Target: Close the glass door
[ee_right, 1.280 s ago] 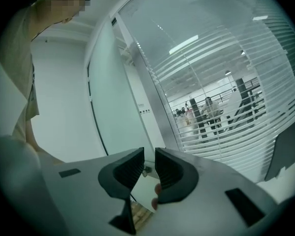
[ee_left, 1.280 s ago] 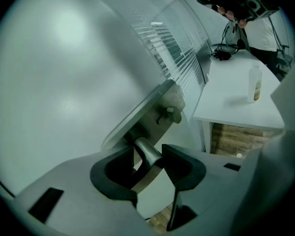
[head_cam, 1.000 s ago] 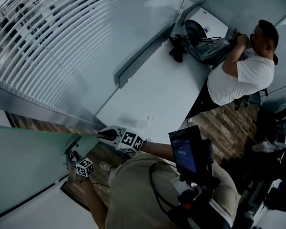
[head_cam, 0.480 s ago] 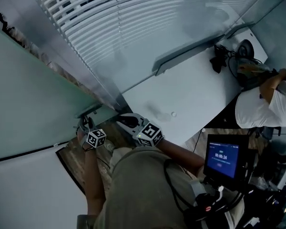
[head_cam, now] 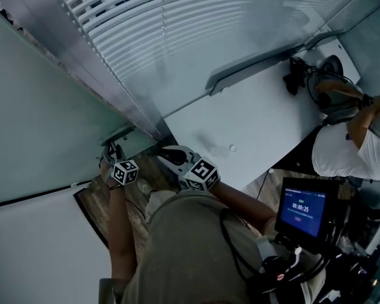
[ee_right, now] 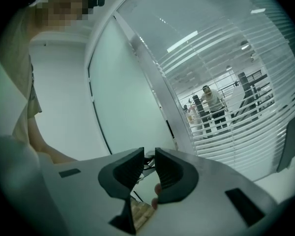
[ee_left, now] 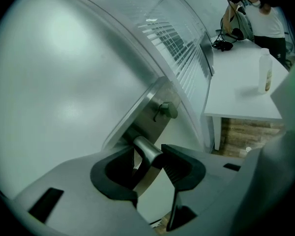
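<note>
door handle: partly hidden by left gripper | person at desk: cut by right edge

Frosted glass door, upright, its free edge seemingly just beside the metal frame; a round metal handle projects from it.

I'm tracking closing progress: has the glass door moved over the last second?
Yes. The glass door has swung closer to the metal frame; the gap between them looks narrower.
</note>
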`<move>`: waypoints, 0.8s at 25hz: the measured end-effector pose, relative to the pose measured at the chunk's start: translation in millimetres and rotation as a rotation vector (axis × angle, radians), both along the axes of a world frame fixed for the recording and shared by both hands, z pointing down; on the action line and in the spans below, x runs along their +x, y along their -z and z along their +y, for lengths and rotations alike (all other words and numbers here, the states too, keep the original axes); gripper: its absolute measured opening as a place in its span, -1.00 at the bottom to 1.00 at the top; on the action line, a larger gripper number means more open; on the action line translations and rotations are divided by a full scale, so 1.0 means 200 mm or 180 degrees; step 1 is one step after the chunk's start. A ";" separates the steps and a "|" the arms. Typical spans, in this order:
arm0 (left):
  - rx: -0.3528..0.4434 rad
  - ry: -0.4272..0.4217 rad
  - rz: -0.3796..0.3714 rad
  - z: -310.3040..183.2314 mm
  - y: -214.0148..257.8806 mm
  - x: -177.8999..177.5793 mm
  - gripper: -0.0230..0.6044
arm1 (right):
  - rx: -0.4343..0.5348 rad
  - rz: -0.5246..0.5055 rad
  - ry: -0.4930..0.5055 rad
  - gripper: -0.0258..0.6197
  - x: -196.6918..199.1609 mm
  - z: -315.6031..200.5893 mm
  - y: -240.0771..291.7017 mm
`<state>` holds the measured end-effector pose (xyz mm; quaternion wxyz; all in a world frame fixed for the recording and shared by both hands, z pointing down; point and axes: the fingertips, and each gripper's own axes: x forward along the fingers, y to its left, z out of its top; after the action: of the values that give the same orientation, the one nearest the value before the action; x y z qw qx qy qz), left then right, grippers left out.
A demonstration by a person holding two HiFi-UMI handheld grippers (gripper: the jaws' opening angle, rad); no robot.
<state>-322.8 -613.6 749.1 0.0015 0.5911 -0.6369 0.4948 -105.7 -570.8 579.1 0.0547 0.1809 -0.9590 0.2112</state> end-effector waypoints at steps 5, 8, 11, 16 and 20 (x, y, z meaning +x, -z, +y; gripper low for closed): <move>0.0006 0.0035 -0.0004 -0.05 0.03 -0.02 -0.33 | -0.0016 0.0016 -0.0064 -0.69 0.07 -0.03 0.01; 0.0007 0.0058 -0.0005 -0.08 0.01 -0.04 -0.33 | -0.0015 0.0022 -0.0093 -0.69 0.08 -0.04 0.00; 0.0023 0.0072 -0.0038 -0.09 0.03 -0.05 -0.34 | -0.0024 0.0009 -0.0108 -0.69 0.10 -0.04 0.01; 0.0063 0.0080 -0.0069 -0.12 0.00 -0.06 -0.34 | -0.0034 0.0034 -0.0128 -0.69 0.11 -0.06 -0.03; 0.0085 0.0077 -0.0086 -0.17 0.02 -0.12 -0.34 | -0.0019 0.0044 -0.0168 -0.69 0.07 -0.09 -0.01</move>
<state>-346.5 -648.5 744.9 -0.0090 0.5767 -0.6506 0.4941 -91.4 -588.2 581.4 0.0562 0.2073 -0.9529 0.2141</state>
